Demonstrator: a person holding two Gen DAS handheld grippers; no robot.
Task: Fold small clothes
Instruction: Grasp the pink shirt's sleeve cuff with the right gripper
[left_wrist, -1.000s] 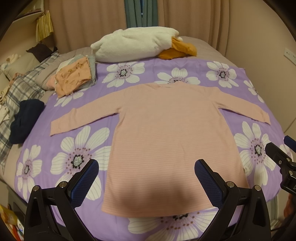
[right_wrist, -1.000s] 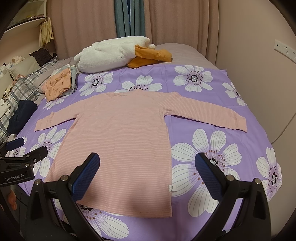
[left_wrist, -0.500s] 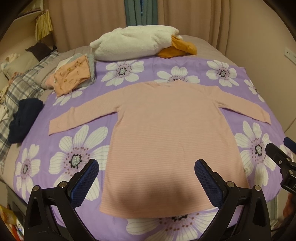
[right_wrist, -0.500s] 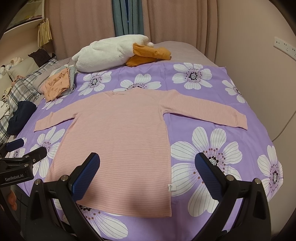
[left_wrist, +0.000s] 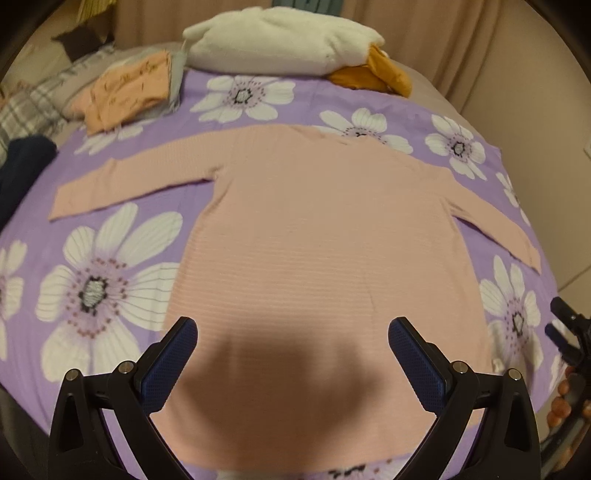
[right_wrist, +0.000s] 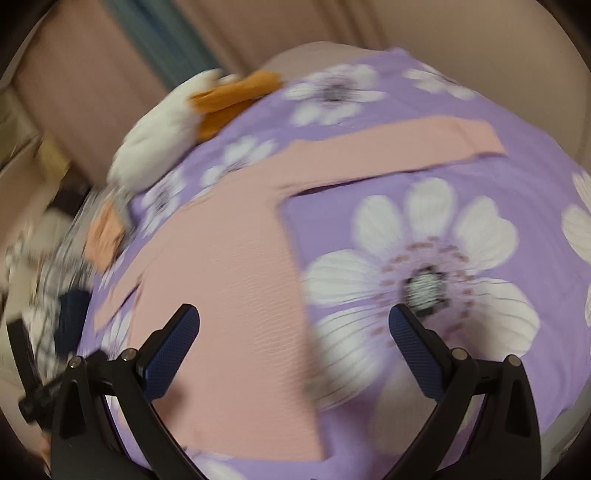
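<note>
A pink long-sleeved shirt (left_wrist: 325, 236) lies flat on the bed, sleeves spread out to both sides. My left gripper (left_wrist: 293, 343) hangs open above its lower hem, casting a shadow on the cloth. In the blurred, tilted right wrist view, the same pink shirt (right_wrist: 229, 280) fills the left half. My right gripper (right_wrist: 293, 339) is open over the shirt's right side edge, with nothing between its fingers. The right sleeve (right_wrist: 406, 147) stretches away to the upper right.
A purple sheet with white flowers (left_wrist: 107, 280) covers the bed. A folded orange garment pile (left_wrist: 125, 92) sits at the back left, a white plush blanket (left_wrist: 280, 40) and an orange cloth (left_wrist: 376, 74) at the back. A dark blue garment (left_wrist: 22, 166) lies at the left edge.
Both grippers have moved forward and lower toward the shirt. The right gripper has also tilted and shifted toward the shirt's right side, blurring its view.
</note>
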